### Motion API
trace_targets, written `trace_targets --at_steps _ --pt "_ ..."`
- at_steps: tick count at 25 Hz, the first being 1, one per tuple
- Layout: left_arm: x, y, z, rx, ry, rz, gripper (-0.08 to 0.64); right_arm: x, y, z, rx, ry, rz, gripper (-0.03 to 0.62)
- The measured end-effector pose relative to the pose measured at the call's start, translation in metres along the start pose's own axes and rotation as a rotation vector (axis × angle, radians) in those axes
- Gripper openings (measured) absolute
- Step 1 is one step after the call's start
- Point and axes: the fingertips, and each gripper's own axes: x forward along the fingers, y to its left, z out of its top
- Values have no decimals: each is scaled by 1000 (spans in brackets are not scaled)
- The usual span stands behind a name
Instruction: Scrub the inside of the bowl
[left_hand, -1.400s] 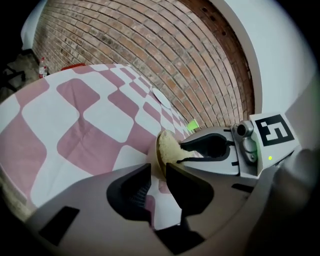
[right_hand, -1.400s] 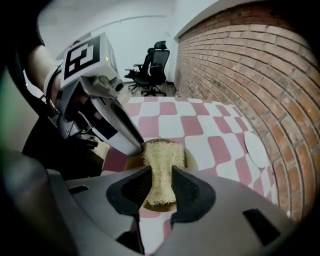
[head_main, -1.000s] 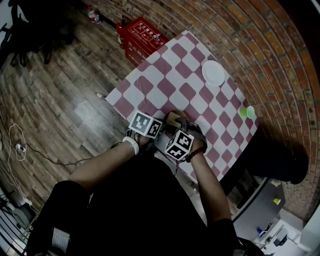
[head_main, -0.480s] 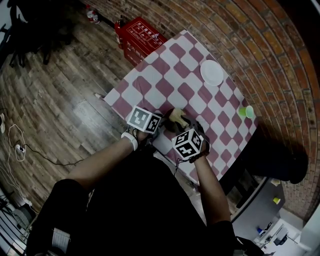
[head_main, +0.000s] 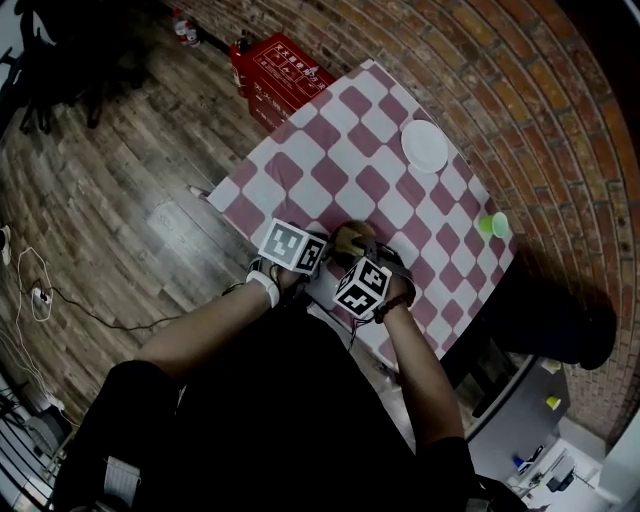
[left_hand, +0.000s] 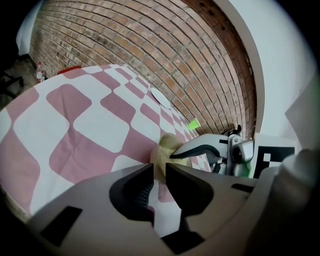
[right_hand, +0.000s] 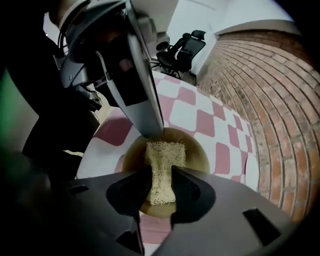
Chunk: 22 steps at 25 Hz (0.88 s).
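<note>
A tan bowl (head_main: 347, 236) stands on the checked table near its front edge. My left gripper (left_hand: 159, 166) is shut on the bowl's (left_hand: 168, 145) rim, its jaws nearly together with the thin wall between them. In the right gripper view, my right gripper (right_hand: 160, 171) is shut on a pale yellow mesh scrub pad (right_hand: 164, 151). The pad reaches down into the bowl (right_hand: 196, 150) and lies against its inside. A left gripper finger (right_hand: 144, 95) meets the far rim just beyond the pad. Both marker cubes (head_main: 291, 247) hide the jaws in the head view.
A white plate (head_main: 426, 146) lies at the table's far side and a small green cup (head_main: 492, 224) stands near the right edge. A red box (head_main: 281, 72) sits on the wood floor beyond the table. A brick wall runs along the right.
The right gripper swung right half a second ago and has come back left with the pad inside the bowl. The left gripper shifted only slightly and keeps its hold on the rim.
</note>
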Motion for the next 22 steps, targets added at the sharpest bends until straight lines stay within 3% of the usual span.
trace_targets --at_steps 2,5,7,10,13,15,17,22 --pt "0 0 2 0 0 -3 86 4 3 0 146 -4 59 135" --pt "-1 -1 0 -6 3 -14 85 3 0 4 548 -94 222 135" --pt "-1 -3 -2 -15 1 -24 84 -2 -7 3 760 -148 299 135" --pt "0 -8 -7 -16 7 -35 84 -10 -14 5 990 -237 392 135" --pt "1 -10 -12 -17 14 -44 86 -16 -20 7 1144 -325 453 135" --pt "1 -9 -12 -20 12 -45 84 -21 -25 5 1158 -345 442 135" --pt "0 -8 -11 -24 7 -46 84 -26 -29 0 1080 -332 389 135" --pt "1 -9 -10 -23 23 -44 85 -35 -30 -2 693 -250 247 135"
